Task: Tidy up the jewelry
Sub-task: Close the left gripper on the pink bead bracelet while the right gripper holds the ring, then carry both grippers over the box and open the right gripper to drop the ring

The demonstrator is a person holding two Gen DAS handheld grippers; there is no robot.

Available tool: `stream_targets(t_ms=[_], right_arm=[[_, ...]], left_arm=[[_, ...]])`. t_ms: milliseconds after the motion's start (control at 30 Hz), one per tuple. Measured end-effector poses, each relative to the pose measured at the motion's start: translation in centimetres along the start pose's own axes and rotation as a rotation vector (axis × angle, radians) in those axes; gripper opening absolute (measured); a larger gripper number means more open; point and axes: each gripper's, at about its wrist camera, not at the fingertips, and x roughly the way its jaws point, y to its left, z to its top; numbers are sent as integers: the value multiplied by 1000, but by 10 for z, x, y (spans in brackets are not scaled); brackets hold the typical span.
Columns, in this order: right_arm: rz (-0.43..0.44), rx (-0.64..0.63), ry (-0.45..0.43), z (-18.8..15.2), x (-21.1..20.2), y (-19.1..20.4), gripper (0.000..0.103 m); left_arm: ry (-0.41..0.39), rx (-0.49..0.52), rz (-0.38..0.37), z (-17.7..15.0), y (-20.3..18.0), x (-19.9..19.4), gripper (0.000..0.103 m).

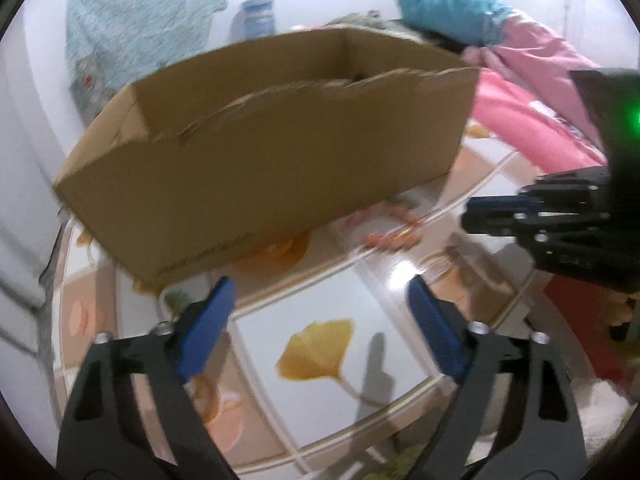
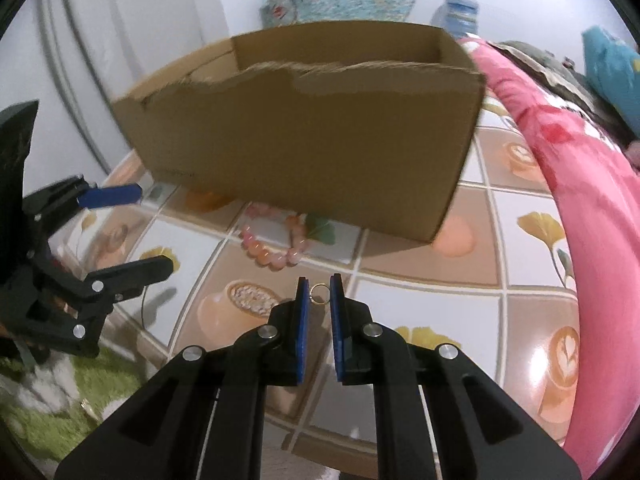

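Metal ring (image 2: 319,293) sits pinched in the narrow right claw (image 2: 319,294); pink bead bracelet (image 2: 276,240) beyond it waits outside the cardboard box (image 2: 312,148); left claw (image 1: 320,312) gapes wide, empty.

A: Cardboard box (image 2: 304,136) inside hidden behind its front wall. Bead bracelet (image 2: 276,240) far side tucked under the box.
B: Left view motion-blurred, bracelet (image 1: 390,228) just a smear. Box print (image 1: 208,254) unreadable.

Left wrist view: close over bench (image 1: 360,308), angled down, facing cardboard box (image 1: 260,152). Right wrist view: same tilt, equally near, box (image 2: 312,140) ahead. Both share box, bead bracelet (image 2: 276,240), pink blanket (image 2: 580,184).
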Motion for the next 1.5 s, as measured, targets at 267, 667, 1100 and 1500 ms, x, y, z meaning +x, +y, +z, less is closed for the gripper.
stream_targets(t_ms=[267,667,1100,1500], right_arm=[[8,71,-25,-3,3,-14,11],[71,134,-30,-1,13,-35,11],[72,170,-70,5,-7,-49,11],[123,209,-239,45,-68,-53,11]], left_arm=[[24,142,-69,19,-40,20,53],[108,267,-57,31,-71,52,33],[89,106,-133,51,-37,37,9],[-110,-156,-455,88,24,-58,9]])
